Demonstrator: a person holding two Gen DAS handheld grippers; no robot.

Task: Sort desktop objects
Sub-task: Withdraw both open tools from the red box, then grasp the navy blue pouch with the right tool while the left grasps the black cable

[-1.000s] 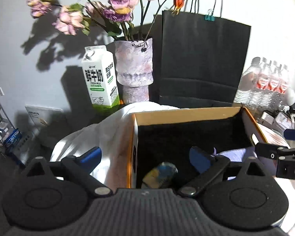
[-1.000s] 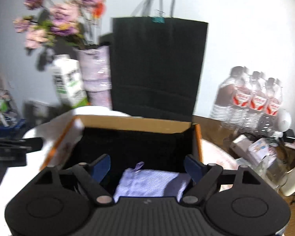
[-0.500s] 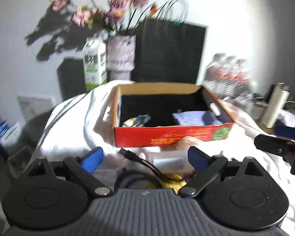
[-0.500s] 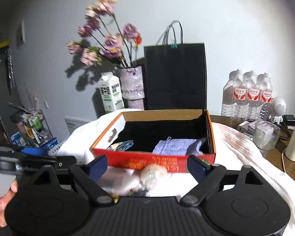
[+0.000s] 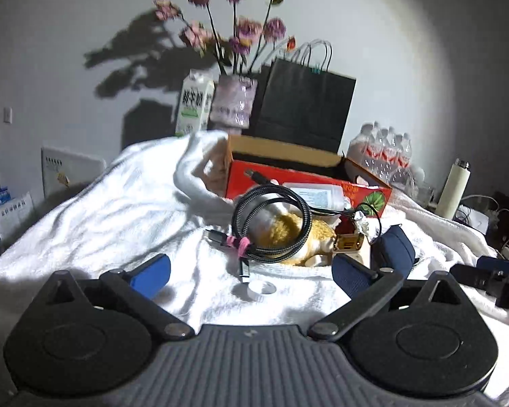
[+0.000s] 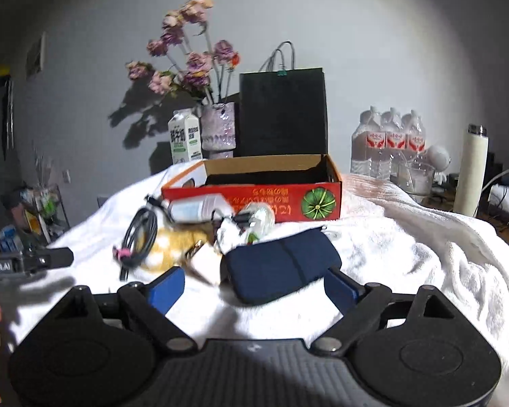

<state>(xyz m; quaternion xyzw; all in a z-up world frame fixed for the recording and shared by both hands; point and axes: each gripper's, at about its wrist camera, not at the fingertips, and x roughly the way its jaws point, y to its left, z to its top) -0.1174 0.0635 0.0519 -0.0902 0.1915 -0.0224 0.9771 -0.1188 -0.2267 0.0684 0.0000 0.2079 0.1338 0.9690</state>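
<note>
A red cardboard box (image 5: pixel 308 186) (image 6: pixel 254 196) stands open on a white towel (image 5: pixel 118 210). In front of it lies a pile: a coiled black cable (image 5: pixel 271 224) (image 6: pixel 139 234) with a pink tie, a yellow plush item (image 5: pixel 288 234) (image 6: pixel 166 247), a clear plastic bottle (image 5: pixel 315 195) (image 6: pixel 200 207), a small white adapter (image 6: pixel 205 261) and a navy pouch (image 6: pixel 281 264) (image 5: pixel 392 247). My left gripper (image 5: pixel 251 271) is open and empty, just short of the cable. My right gripper (image 6: pixel 254 285) is open and empty, with the near end of the pouch between its fingers.
Behind the box stand a black paper bag (image 5: pixel 305 105) (image 6: pixel 283 112), a vase of flowers (image 5: pixel 232 105), and a milk carton (image 5: pixel 193 105). Water bottles (image 6: pixel 387 146), a white flask (image 6: pixel 473 169) and a glass (image 6: pixel 415 178) stand at the right. The towel drops off at the left.
Both grippers have pulled back from over the box toward the near side of the towel. The pile in front of the box has come into view. Both stay open and empty.
</note>
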